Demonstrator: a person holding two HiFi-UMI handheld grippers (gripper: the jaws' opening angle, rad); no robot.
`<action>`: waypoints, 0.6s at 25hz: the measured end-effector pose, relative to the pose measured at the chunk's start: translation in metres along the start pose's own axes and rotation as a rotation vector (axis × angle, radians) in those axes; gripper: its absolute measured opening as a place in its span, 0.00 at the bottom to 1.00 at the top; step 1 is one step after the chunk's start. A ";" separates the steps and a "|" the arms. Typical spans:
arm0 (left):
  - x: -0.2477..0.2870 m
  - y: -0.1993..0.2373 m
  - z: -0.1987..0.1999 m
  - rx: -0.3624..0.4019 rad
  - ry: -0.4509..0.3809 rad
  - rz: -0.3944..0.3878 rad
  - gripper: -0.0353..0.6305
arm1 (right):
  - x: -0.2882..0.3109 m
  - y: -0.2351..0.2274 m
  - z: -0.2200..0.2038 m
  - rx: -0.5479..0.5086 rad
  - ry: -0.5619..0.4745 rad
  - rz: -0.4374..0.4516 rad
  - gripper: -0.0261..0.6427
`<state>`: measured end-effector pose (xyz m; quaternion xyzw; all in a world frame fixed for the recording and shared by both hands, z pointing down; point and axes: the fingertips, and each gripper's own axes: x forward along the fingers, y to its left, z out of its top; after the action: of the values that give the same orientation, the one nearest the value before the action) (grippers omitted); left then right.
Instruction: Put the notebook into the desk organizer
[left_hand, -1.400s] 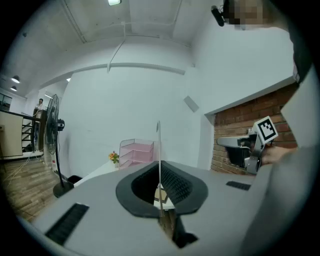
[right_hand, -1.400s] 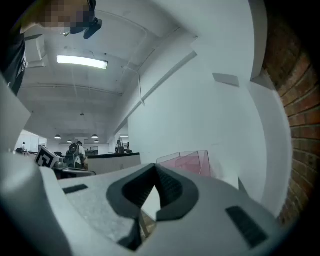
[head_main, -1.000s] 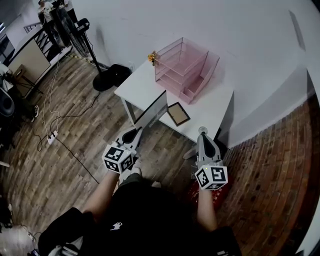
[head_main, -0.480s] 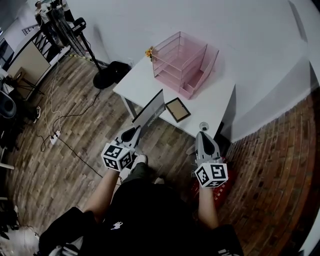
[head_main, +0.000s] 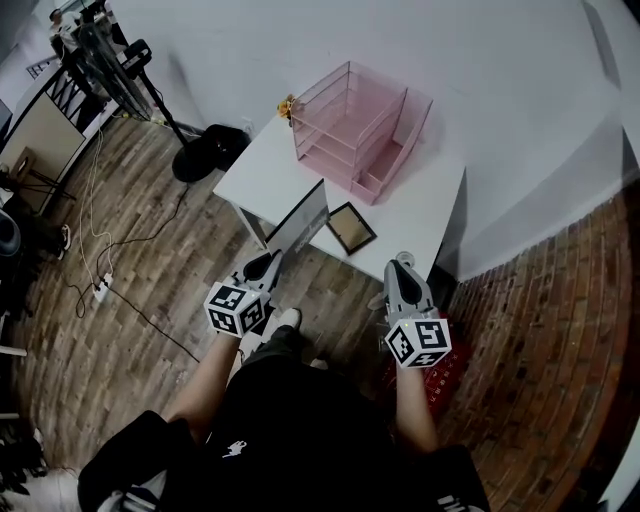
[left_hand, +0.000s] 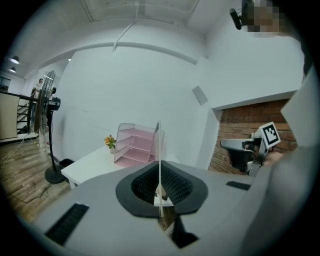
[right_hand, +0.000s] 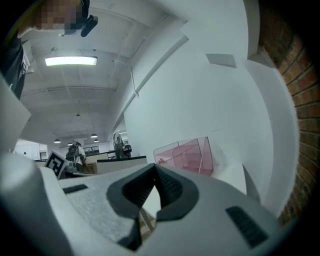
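Left gripper (head_main: 272, 262) clamps the thin grey notebook (head_main: 302, 218) on edge; right gripper (head_main: 402, 264) closed, empty

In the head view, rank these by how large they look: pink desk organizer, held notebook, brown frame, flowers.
1. pink desk organizer
2. notebook, though it is nearer the camera and seen at a slant
3. brown frame
4. flowers
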<state>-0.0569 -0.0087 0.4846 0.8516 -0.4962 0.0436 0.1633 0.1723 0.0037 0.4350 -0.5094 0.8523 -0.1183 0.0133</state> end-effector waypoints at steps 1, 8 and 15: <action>0.005 0.005 0.000 -0.004 0.006 -0.007 0.07 | 0.006 -0.001 0.000 0.000 0.004 -0.001 0.04; 0.047 0.038 0.006 -0.023 0.030 -0.054 0.07 | 0.048 -0.008 0.004 -0.013 0.027 -0.037 0.04; 0.076 0.071 0.008 -0.069 0.060 -0.115 0.07 | 0.086 -0.008 0.012 -0.037 0.038 -0.083 0.04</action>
<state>-0.0800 -0.1065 0.5121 0.8710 -0.4424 0.0425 0.2095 0.1390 -0.0773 0.4337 -0.5423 0.8324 -0.1129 -0.0173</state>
